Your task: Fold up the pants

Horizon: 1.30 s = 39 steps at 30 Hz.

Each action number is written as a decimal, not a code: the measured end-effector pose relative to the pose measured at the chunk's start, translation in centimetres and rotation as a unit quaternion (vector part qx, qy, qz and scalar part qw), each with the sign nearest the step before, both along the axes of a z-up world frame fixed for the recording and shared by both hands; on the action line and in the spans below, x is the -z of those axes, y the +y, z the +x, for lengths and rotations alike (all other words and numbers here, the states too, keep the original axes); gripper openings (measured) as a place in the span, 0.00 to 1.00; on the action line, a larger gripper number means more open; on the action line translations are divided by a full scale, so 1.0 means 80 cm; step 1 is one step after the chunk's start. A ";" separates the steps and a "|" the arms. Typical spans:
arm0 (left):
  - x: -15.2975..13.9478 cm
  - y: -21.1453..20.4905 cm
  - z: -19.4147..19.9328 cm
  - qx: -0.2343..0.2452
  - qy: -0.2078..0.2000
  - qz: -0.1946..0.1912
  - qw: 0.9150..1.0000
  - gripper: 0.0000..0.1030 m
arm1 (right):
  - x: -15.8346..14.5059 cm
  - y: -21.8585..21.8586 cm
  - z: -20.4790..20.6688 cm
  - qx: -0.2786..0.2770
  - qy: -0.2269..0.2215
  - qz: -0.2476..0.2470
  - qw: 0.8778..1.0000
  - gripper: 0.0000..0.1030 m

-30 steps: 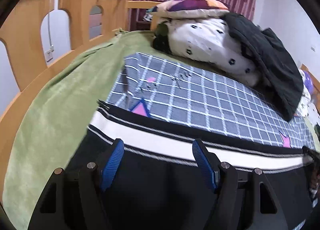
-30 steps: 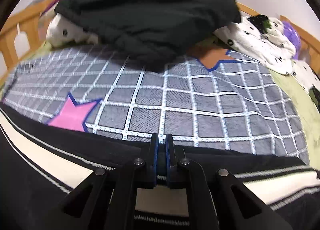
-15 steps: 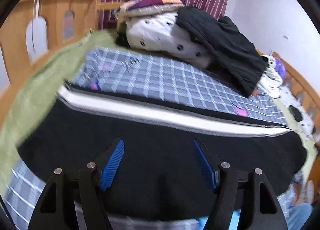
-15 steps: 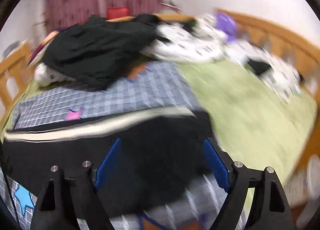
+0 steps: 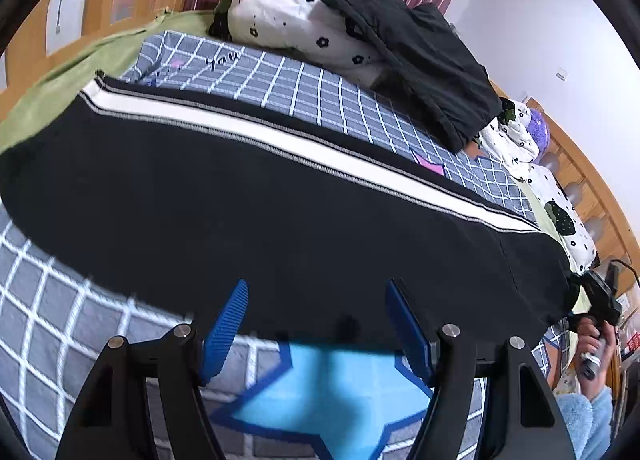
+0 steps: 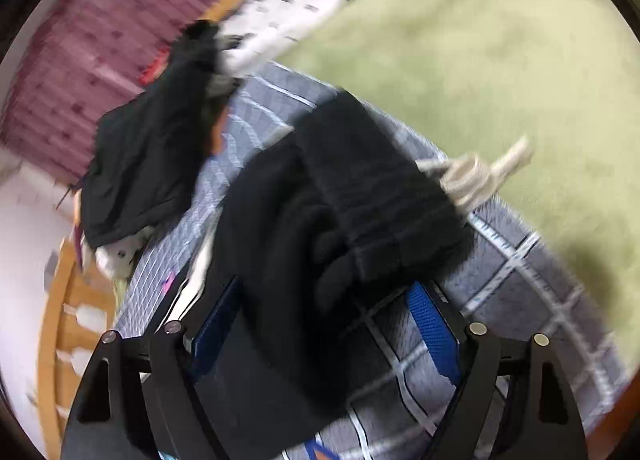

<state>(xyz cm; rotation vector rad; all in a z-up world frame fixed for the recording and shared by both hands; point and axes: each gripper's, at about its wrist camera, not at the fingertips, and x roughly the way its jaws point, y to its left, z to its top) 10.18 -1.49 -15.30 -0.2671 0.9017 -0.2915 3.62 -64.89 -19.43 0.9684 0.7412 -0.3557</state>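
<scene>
Hovering wide open and holding nothing: left gripper over the near edge of the black striped pants. Also gaping empty, in a blurred view: right gripper at the bunched waistband and drawstring. Lying lengthwise across the checked blanket, apparently folded leg on leg. Remaining, judging by the full length: crosswise folds.

From my left wrist camera, the black pants lie stretched lengthwise across the bed, a white side stripe edged with thin grey lines running along their far edge. My right wrist view, blurred, shows the waistband end bunched and folded over, a pale drawstring trailing from it; I cannot tell the fold's exact layers.
</scene>
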 end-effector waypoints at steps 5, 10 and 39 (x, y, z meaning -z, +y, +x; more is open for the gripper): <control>0.008 -0.006 -0.006 0.005 0.000 0.017 1.000 0.67 | -0.043 0.005 0.004 0.025 -0.027 -0.157 0.987 0.46; 0.012 0.002 0.001 -0.002 0.006 0.020 1.000 0.67 | -0.052 0.001 0.018 -0.047 -0.023 -0.255 0.966 0.55; 0.061 0.290 0.074 -0.294 0.031 -0.120 0.948 0.67 | -0.151 0.355 0.121 -0.244 -0.016 -0.346 0.906 0.65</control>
